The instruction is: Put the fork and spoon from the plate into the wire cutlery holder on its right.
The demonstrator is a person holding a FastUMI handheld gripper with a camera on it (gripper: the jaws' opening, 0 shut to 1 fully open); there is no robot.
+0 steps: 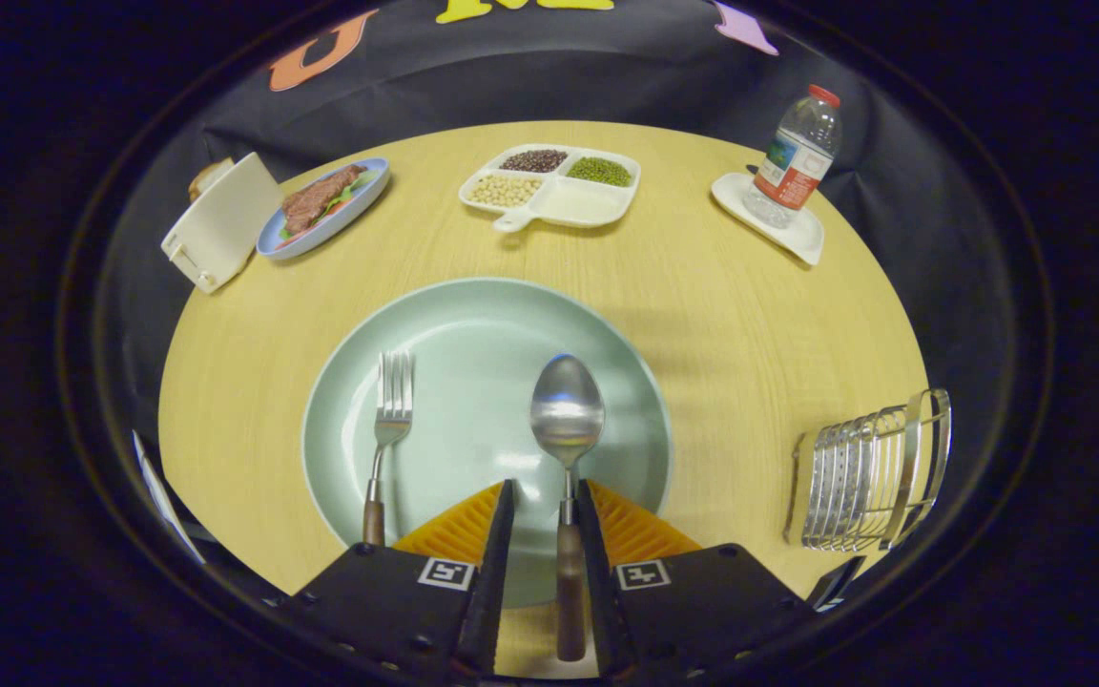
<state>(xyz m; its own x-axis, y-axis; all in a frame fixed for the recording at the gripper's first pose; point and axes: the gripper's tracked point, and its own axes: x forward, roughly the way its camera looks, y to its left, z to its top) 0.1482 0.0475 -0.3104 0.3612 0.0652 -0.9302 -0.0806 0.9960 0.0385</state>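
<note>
A pale green plate (473,324) lies on the round wooden table (750,324), just ahead of my fingers. A spoon (567,410) with a brown handle lies on it, bowl pointing away. Its handle runs back between my two fingers, close against the right one, with a gap to the left one. The fork (394,401) lies parallel to the spoon on the plate's left half, left of my left finger. My gripper (545,489) is open around the spoon handle. The wire cutlery holder (869,472) stands on the table to the right of the plate.
Beyond the plate sits a white divided dish (559,205) of beans. A blue plate of meat (321,205) and a white box (216,229) are at the far left. A water bottle (795,157) stands on a small white tray (802,239) at the far right.
</note>
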